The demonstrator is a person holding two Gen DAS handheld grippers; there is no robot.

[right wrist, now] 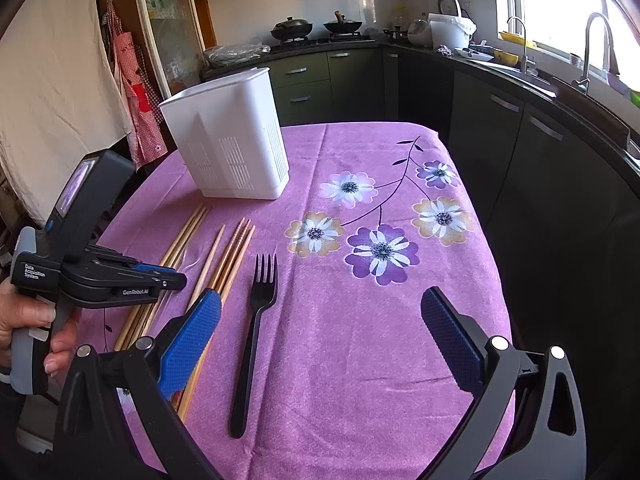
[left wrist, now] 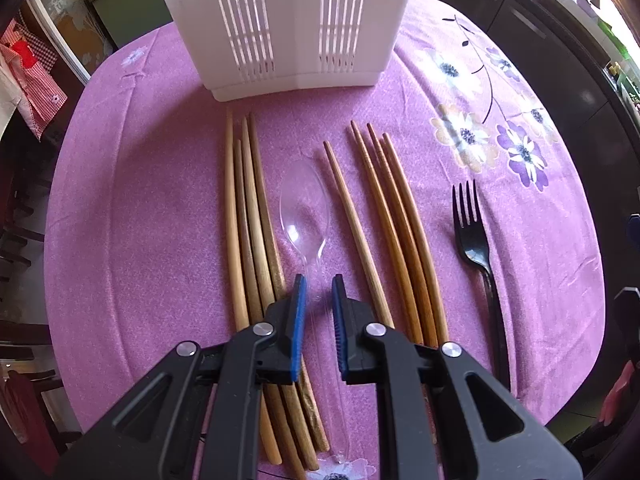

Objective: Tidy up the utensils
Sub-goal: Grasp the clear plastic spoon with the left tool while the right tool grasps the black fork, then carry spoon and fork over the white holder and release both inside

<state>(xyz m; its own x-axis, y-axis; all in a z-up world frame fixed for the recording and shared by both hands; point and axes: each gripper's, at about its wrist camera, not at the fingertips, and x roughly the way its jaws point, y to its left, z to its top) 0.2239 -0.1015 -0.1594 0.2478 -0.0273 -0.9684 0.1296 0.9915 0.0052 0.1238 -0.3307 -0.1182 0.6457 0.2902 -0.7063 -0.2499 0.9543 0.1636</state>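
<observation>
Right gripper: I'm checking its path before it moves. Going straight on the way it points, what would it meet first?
Probably bare purple tablecloth: the open right gripper points down at it, with the black fork just left of that line. Depth is unclear.

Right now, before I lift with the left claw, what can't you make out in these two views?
- Clear spoon: left wrist view; whether the left claw pinches its transparent handle; right wrist view shows the claw side-on.
- White caddy: top cut off by frame edge; inside hidden by its walls in the right wrist view.
- Chopsticks: near ends hidden under the claw.
</observation>
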